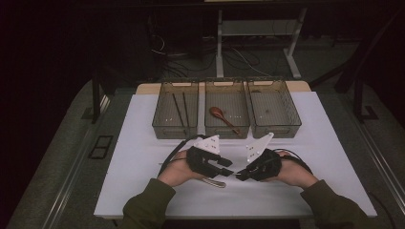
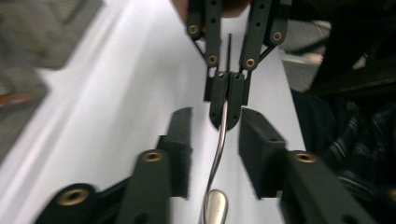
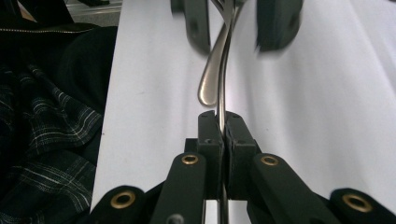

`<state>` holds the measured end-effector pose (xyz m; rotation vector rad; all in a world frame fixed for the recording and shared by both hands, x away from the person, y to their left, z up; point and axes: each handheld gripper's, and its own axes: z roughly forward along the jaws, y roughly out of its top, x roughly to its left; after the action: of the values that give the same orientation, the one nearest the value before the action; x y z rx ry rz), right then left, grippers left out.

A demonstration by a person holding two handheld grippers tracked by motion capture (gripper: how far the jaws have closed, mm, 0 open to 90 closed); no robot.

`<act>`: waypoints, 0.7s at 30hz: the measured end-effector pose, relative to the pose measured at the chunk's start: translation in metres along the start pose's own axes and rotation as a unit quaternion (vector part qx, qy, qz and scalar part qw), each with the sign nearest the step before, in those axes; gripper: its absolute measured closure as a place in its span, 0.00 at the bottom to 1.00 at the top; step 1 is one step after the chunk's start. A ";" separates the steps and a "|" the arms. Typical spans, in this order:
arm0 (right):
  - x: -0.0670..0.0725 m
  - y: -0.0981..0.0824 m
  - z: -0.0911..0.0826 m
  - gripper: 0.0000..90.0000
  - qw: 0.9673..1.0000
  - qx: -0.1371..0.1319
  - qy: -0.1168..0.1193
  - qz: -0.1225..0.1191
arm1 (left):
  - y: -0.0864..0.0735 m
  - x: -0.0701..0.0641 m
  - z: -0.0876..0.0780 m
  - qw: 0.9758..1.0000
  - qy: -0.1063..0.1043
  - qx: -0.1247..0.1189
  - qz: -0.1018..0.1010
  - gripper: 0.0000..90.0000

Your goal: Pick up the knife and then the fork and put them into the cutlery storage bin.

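A slim metal utensil (image 2: 219, 154) hangs edge-on between the two grippers, low over the white table top (image 1: 143, 143). My right gripper (image 3: 223, 126) is shut on one end of it, pads pressed together around the thin metal. The utensil (image 3: 223, 70) runs away from those pads, with a rounded metal end beside it; whether that end is a second piece I cannot tell. My left gripper (image 2: 215, 140) faces the right gripper (image 2: 227, 100) tip to tip. Its jaws stand apart on either side of the utensil, with a gap on both sides. From above, the left gripper (image 1: 228, 169) and right gripper (image 1: 240, 175) meet at the table's middle front.
Three clear bins stand in a row behind the hands. The left bin (image 1: 174, 131) holds dark chopsticks (image 1: 180, 109). The middle bin (image 1: 227, 132) holds a wooden spoon (image 1: 219, 114). The right bin (image 1: 274, 131) looks bare. Cables trail from both grippers.
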<state>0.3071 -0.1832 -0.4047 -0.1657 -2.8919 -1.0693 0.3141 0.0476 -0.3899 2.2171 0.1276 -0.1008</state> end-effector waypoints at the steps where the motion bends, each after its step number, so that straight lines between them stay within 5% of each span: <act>1: 0.000 0.000 0.000 0.96 1.000 0.000 0.000 0.000 | -0.001 0.000 -0.004 1.000 0.009 -0.007 -0.006 0.65; 7: -0.012 -0.012 -0.013 0.95 0.998 0.002 -0.049 0.032 | -0.015 0.000 -0.031 0.996 0.066 -0.048 -0.039 0.45; 11: -0.023 -0.023 -0.027 0.95 0.994 -0.006 -0.084 0.062 | -0.032 -0.005 -0.052 0.989 0.113 -0.073 -0.064 0.39; 15: -0.029 -0.028 -0.039 0.95 0.991 -0.018 -0.105 0.084 | -0.044 -0.009 -0.060 0.984 0.134 -0.076 -0.085 0.34; 20: -0.040 -0.031 -0.060 0.95 0.982 -0.037 -0.140 0.123 | -0.065 -0.017 -0.067 0.977 0.167 -0.076 -0.111 0.26; 21: -0.047 -0.033 -0.069 0.95 0.976 -0.048 -0.156 0.143 | -0.073 -0.021 -0.067 0.973 0.178 -0.076 -0.123 0.21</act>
<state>0.3509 -0.2566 -0.3778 -0.7973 -2.9466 -1.2223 0.2858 0.1435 -0.4047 2.0378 0.5896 0.1682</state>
